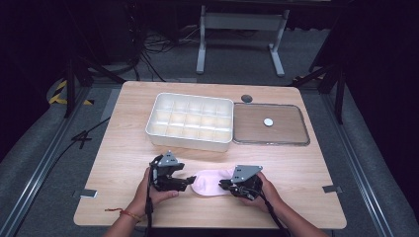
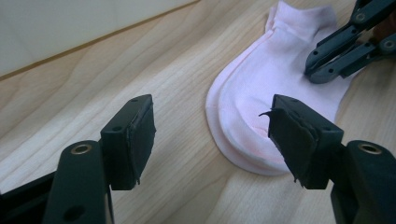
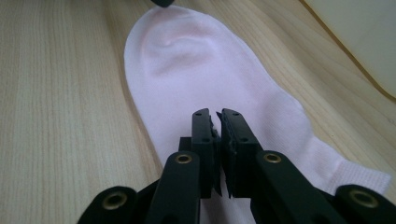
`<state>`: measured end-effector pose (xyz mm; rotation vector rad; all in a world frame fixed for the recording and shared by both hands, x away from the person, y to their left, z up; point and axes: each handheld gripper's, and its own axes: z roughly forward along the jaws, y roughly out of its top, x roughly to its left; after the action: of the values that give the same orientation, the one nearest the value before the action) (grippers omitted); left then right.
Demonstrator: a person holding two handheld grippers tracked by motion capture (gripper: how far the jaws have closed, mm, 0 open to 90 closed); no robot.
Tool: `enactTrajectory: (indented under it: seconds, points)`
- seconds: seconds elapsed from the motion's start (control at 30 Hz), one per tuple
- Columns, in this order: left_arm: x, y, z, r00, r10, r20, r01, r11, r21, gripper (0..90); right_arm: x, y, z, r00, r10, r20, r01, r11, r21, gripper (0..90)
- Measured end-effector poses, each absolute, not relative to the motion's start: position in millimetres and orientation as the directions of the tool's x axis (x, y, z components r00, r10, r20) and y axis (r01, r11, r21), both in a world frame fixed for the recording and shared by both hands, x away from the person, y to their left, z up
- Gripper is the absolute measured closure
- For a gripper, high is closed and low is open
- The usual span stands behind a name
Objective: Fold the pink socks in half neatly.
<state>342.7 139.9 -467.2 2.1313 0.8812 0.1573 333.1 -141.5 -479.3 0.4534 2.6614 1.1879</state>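
A dark room with a grey carpeted floor surrounds a pale wooden desk (image 1: 123, 197), seen from above. Cables lie on the floor beyond it, at twelve o'clock, beside the white legs of a stand (image 1: 239, 44).

At the near edge of the desk, around seven o'clock, the person's left hand holds the left claw (image 1: 188, 181). Its jaws stand apart with nothing between them. In the left gripper view the right-hand pad sits just over the rounded toe end of the sock without pressing on it, and the other pad hangs over bare wood.

At six o'clock, between the two claws, a pale pink sock (image 1: 211, 181) lies flat on the desk, its toe toward the left claw and its ribbed cuff toward the right.

At five o'clock the right hand holds the right claw (image 1: 223, 185). In the right gripper view its jaws are drawn almost together over the middle of the sock; whether they pinch the fabric cannot be told.

Farther back, at the centre, stands a white divided tray (image 1: 155, 116) with empty compartments. To its right, at one o'clock, lies a shallow clear lid (image 1: 289, 123) with a small white disc (image 1: 268, 122) on it.
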Motion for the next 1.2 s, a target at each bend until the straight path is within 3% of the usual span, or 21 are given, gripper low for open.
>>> enactTrajectory:
  seconds: [0.3, 0.5, 0.63, 0.83, 1.2]
  points:
    - [343, 119, -477, 0.762, 0.644, -0.075, 0.512, -0.527, 0.678, 30.9, 332, -141, -479, -0.933, 0.355, -0.054, 0.198, 0.633, 0.748, 84.3]
    - [341, 118, -477, 0.762, 0.644, -0.065, 0.507, -0.532, 0.678, 31.8, 331, -141, -480, -0.934, 0.353, -0.056, 0.195, 0.634, 0.749, 84.4]
    - [340, 119, -476, 0.775, 0.627, -0.076, 0.497, -0.531, 0.686, 41.6, 331, -141, -480, -0.933, 0.355, -0.055, 0.196, 0.633, 0.749, 84.4]
    - [340, 120, -478, 0.805, 0.579, -0.127, 0.486, -0.520, 0.702, 68.4, 331, -140, -479, -0.936, 0.347, -0.061, 0.188, 0.638, 0.747, 84.4]
    - [340, 122, -478, 0.807, 0.568, -0.162, 0.498, -0.507, 0.704, 81.0, 331, -140, -479, -0.937, 0.346, -0.058, 0.189, 0.636, 0.748, 84.5]
